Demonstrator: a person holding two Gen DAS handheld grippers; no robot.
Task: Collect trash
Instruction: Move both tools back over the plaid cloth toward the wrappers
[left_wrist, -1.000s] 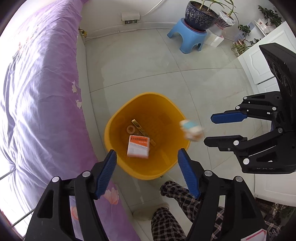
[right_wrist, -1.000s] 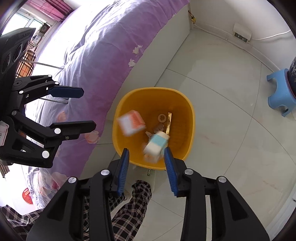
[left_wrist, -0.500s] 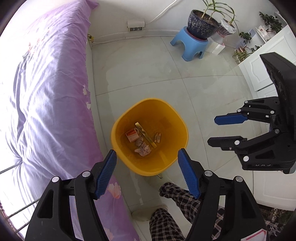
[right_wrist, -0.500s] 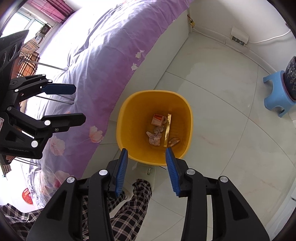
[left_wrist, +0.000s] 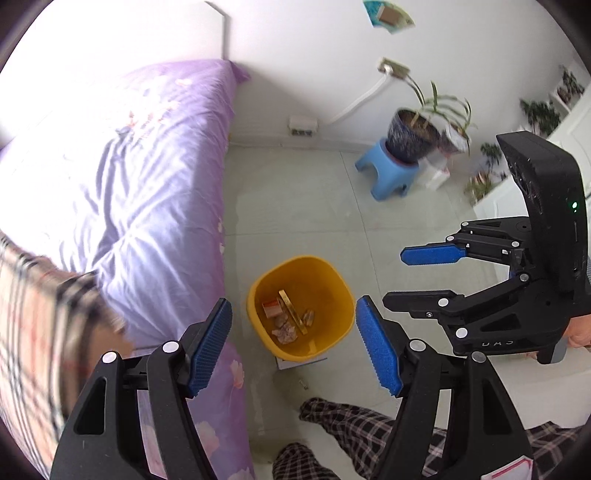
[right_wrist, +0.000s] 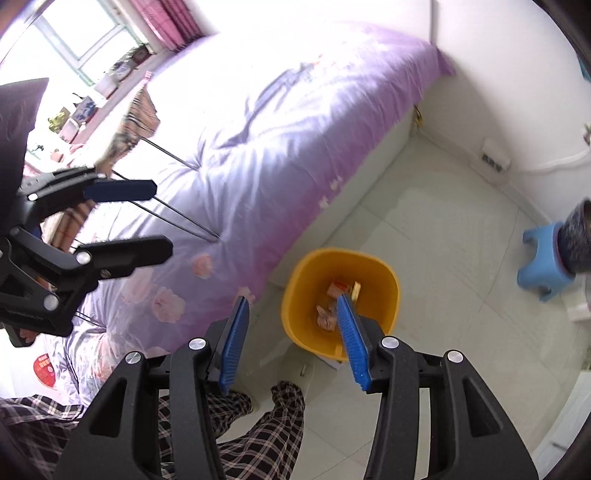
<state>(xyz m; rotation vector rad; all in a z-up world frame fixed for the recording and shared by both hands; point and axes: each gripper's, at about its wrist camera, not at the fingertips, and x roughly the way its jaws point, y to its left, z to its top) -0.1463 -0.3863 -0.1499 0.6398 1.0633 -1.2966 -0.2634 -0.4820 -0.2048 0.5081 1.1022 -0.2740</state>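
Both grippers, left gripper (left_wrist: 293, 347) and right gripper (right_wrist: 291, 345), have risen above the yellow bin (left_wrist: 334, 275), jaws spread and empty; drop step looks done; next, seek more trash beyond the bin

Tiled floor (left_wrist: 295, 206) carries yellow bin (left_wrist: 334, 295), blue stool (left_wrist: 388, 177), bed (left_wrist: 129, 166).

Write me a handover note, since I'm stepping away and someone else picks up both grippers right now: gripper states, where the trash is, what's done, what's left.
Left gripper: open, empty, above the floor by the bed.
Right gripper: open, empty, also held high.
Yellow bin stands on the floor beside the bed. Inside it: a small red-and-white box, a gold strip and crumpled scraps.
Done: that trash is binned.
Left: these views show no other clear trash; a tiny object lies on the floor near the bin, too small to identify. Check the rest of the room.
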